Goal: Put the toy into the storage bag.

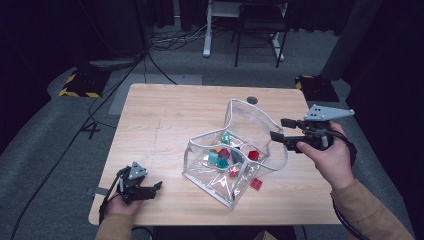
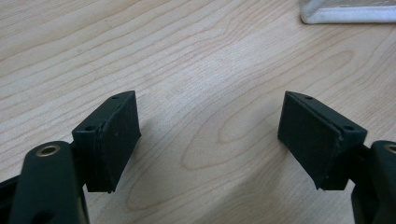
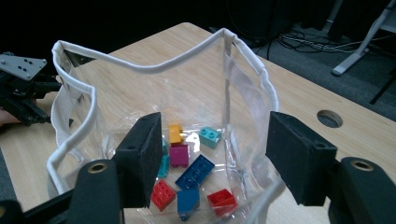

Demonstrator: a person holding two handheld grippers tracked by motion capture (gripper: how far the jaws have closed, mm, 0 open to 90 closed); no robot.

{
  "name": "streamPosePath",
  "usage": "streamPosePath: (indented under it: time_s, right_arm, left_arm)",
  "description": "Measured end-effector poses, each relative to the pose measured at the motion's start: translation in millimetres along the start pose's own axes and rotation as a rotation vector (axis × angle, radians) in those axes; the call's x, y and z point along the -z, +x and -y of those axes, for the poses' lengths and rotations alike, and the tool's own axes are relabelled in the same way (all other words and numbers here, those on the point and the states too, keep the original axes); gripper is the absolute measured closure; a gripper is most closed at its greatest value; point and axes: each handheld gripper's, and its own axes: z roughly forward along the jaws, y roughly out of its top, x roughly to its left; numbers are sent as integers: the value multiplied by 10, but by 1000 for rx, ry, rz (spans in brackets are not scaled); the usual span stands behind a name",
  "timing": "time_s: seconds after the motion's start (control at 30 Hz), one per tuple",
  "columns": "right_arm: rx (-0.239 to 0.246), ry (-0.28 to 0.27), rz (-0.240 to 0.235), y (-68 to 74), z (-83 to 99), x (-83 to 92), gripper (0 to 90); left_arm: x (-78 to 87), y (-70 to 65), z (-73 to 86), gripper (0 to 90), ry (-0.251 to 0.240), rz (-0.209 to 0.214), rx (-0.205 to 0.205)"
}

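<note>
Clear plastic bag w/ white piping sits just left of right gripper, mouth up and gaping, slumped, long axis running diagonally across table. Coloured bricks lie loose inside, below and beyond right jaws; one red brick outside. Right gripper wide open, nothing held. Left gripper open too, empty, well apart from bag.

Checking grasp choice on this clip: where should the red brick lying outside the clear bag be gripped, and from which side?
Grip the red brick across its two short flat sides, coming straight down. It lies flat on the table beside the clear bag, so a sideways approach would probably snag the bag's wall.
</note>
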Motion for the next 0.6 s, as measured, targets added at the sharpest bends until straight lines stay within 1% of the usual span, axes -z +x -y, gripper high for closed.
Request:
streamPosePath:
  time_s: [0.17, 0.2, 0.23, 0.3, 0.33, 0.43, 0.47, 0.6]
  right_arm:
    - [-7, 2, 15, -45, 83, 114, 369]
    - [-7, 2, 15, -45, 83, 114, 369]
    - [-15, 4, 20, -69, 126, 160, 368]
    - [-17, 3, 23, -78, 141, 173, 366]
    - [-21, 5, 32, -104, 191, 213, 364]
    - [-35, 10, 44, -140, 268, 260, 364]
    - [-35, 10, 44, -140, 268, 260, 364]
    - [-71, 12, 61, -216, 432, 320, 364]
  left_arm:
    - [0, 0, 0, 211, 0, 0, -1]
    - [0, 0, 0, 211, 0, 0, -1]
    - [0, 0, 0, 211, 1, 0, -1]
    - [1, 0, 0, 211, 1, 0, -1]
    - [1, 0, 0, 211, 1, 0, -1]
    - [1, 0, 0, 211, 1, 0, 0]
    - [1, 0, 0, 211, 1, 0, 0]
    - [1, 0, 0, 211, 1, 0, 0]
